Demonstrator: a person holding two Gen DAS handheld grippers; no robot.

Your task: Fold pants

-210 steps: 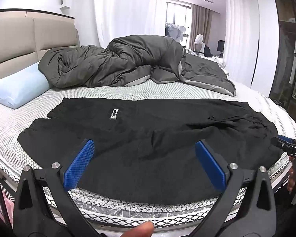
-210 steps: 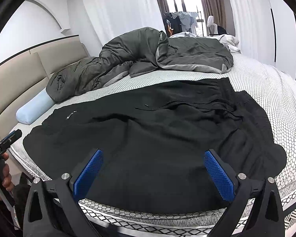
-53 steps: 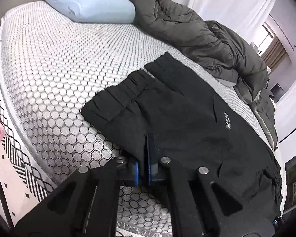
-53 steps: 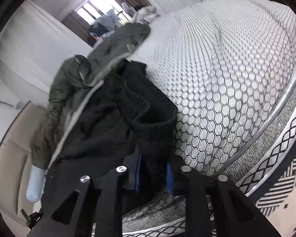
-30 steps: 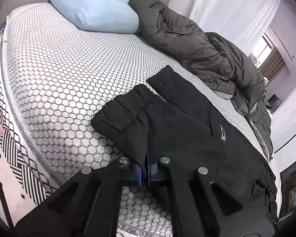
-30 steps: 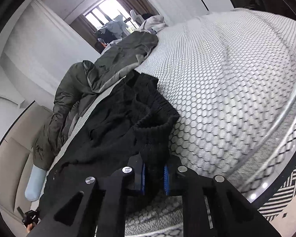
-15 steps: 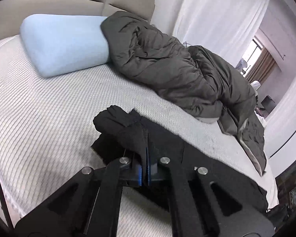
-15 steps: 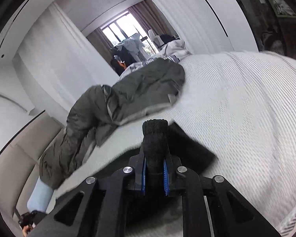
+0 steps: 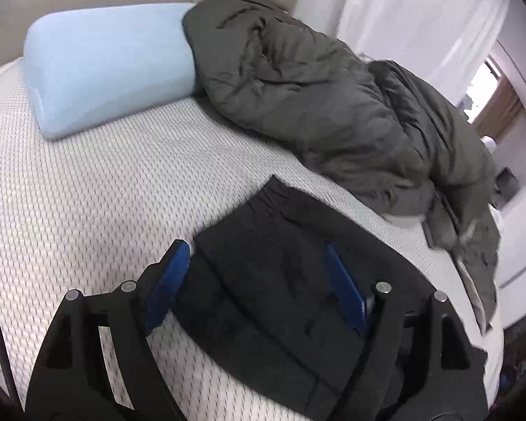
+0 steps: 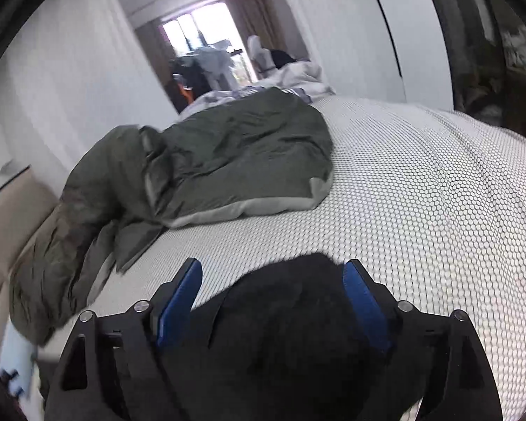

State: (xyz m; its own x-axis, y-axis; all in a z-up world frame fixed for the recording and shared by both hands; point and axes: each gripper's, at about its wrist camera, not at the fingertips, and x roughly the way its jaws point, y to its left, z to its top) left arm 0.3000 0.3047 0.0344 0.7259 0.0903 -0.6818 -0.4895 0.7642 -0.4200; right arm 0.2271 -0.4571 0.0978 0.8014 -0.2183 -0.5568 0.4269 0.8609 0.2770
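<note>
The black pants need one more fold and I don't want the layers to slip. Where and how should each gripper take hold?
My best guess: pinch the pants at the far end corners of the folded stack, where the edges lie flat on the mattress. Come in low from the near side with the left gripper and right gripper, whose jaws have just been opening, pads clear of the cloth.

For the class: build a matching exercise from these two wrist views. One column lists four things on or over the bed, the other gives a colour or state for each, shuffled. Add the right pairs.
Column 1:
1. pants
2. pillow
3. duvet
4. left gripper

Column 2:
A. light blue, against the headboard
B. jaws open, nothing gripped
C. black, lying on the mattress
D. dark olive grey, crumpled in a heap

Pairs: 1-C, 2-A, 3-D, 4-B
</note>
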